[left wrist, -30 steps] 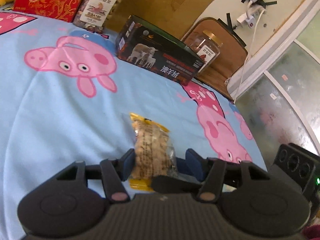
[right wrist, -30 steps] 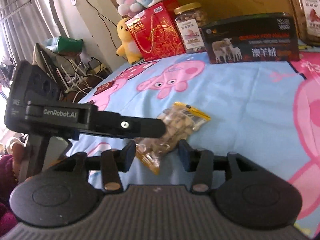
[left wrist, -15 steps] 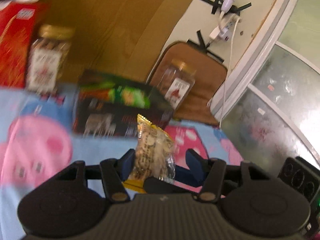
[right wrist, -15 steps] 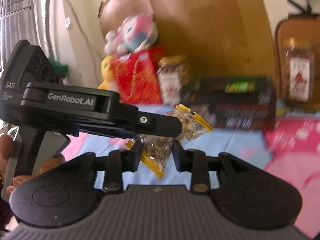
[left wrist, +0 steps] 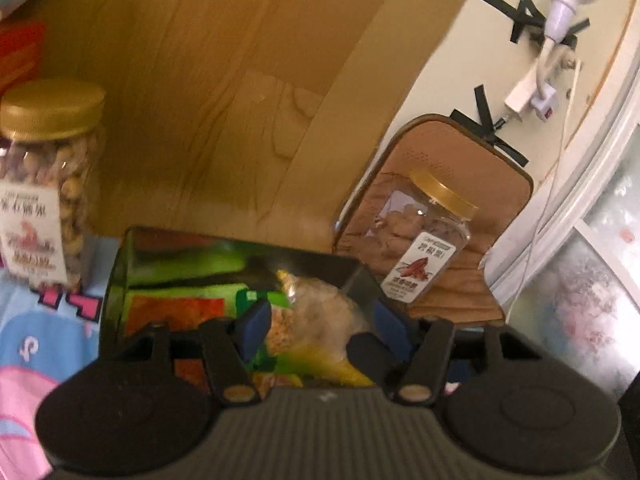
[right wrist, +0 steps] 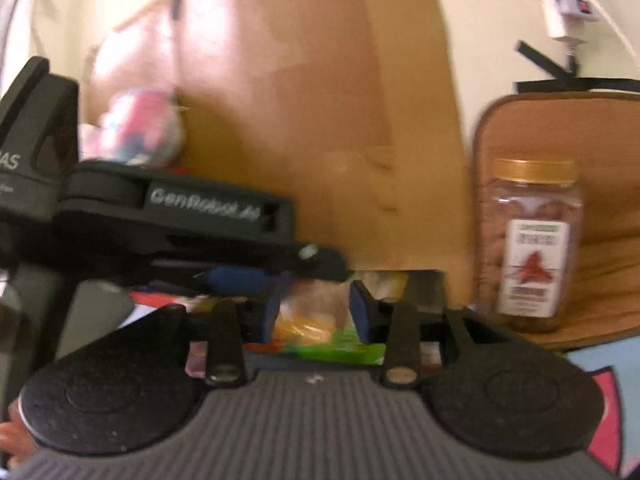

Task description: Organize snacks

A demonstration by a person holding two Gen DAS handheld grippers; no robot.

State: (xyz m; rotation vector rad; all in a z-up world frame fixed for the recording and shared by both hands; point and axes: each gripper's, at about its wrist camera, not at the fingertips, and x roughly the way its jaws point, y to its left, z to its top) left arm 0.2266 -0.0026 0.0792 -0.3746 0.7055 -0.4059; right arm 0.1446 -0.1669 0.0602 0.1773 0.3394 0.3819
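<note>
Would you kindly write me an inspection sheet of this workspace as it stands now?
Surface: blue cartoon-pig cloth, seen only at the edges.
Job's things: clear snack packet held over the open dark box, which already holds green and orange packs.
Clutter: gold-lidded nut jar left of the box; second jar on a brown cushion; blurred plush toy.
Grippers: left gripper open around the packet; right gripper appears closed on it, though blurred.
Cables: white cord and plug adapter on the wall, black tape strips nearby.
Surroundings: wooden board behind the box, frosted glass at right.
</note>
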